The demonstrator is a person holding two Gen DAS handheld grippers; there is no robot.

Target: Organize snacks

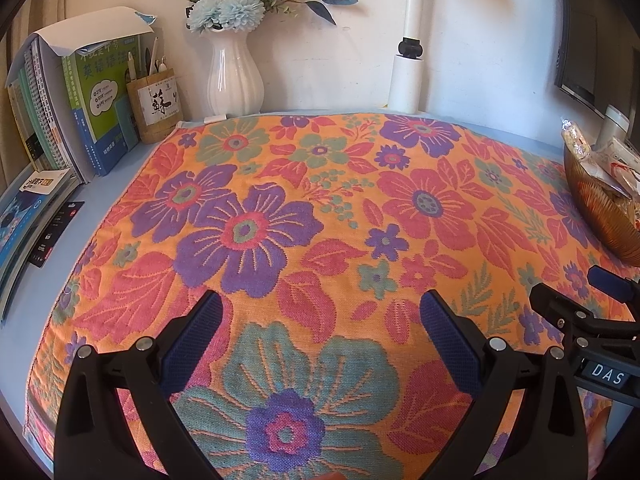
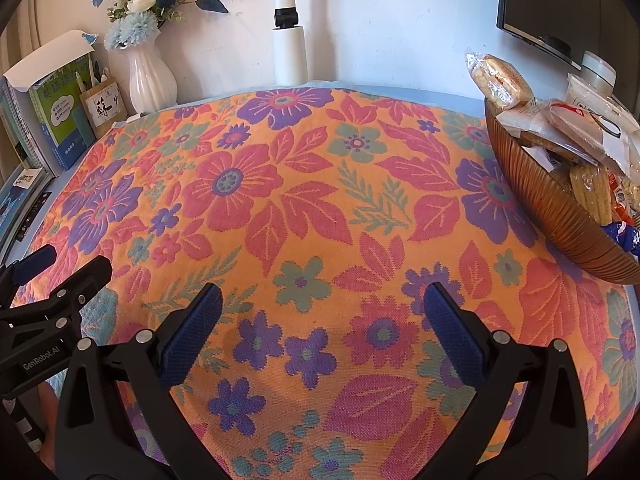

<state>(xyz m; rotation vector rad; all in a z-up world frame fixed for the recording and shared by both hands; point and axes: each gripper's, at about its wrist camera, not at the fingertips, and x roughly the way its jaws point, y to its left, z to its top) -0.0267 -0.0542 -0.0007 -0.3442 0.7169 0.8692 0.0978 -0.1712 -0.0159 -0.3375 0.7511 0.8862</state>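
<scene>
Both tongs hang spread and empty over the flowered cloth (image 2: 304,208), the left tongs (image 1: 320,320) just beside the right tongs (image 2: 322,316). The wrapped snacks (image 2: 560,128) sit piled in the brown bowl (image 2: 560,216), ahead and to the right of both. No snack seems left out, so the sorting looks done or not yet begun; any next move would carry the right tongs to the bowl.

The left gripper (image 1: 320,332) hovers wide apart over the floral cloth (image 1: 320,200) (snack bowl (image 1: 600,208) far right).
</scene>
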